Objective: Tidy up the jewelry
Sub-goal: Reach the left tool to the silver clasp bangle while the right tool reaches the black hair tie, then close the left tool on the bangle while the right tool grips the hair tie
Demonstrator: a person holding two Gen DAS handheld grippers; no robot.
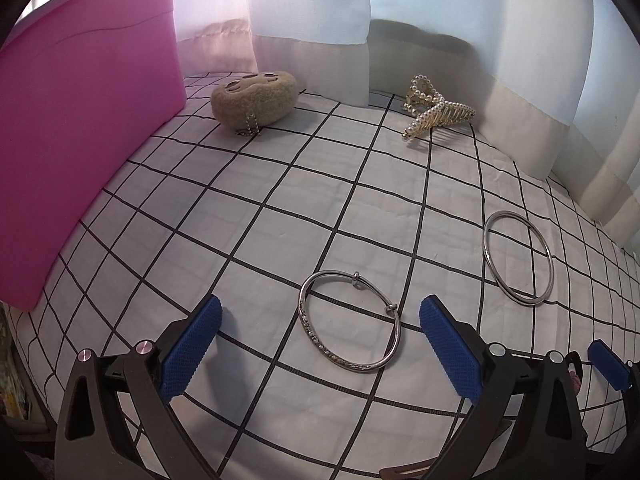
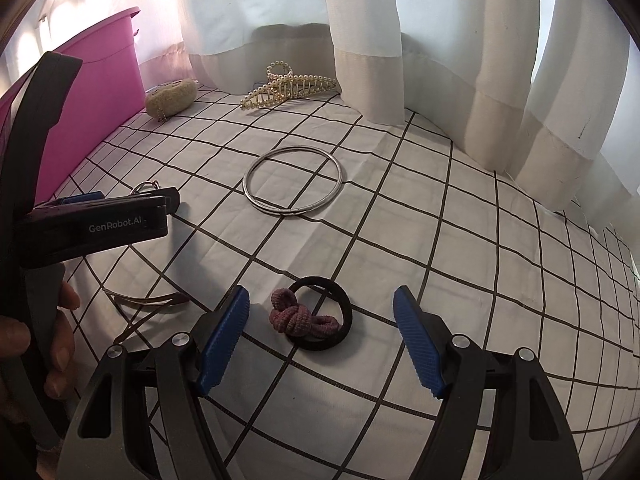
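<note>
Left tool [image 1: 320, 328] is spread wide, nothing gripped, and the engraved silver bangle [image 1: 349, 321] lies flat on the checked cloth [image 1: 240, 216] right between its 2 blue pads [image 1: 192, 352]. Ahead and to the right of that tool sits the plain silver ring bangle [image 1: 518, 257], apart from the first one. Far ahead, by the curtain [image 1: 440, 12], the pearl hair claw [image 1: 434, 107] and a beige fuzzy pouch [image 1: 255, 96] with a small ball chain. The pink bin [image 1: 80, 120] stands along the left of the left tool; its inside is hidden, so I cannot tell what it holds.

Right tool [image 2: 322, 332] is also released and wide apart, with a black hair tie [image 2: 344, 312] and a knotted mauve scrunchie [image 2: 298, 316] lying between its pads [image 2: 224, 344], the scrunchie resting across the black loop. The plain ring bangle [image 2: 294, 184] lies ahead of it.
</note>
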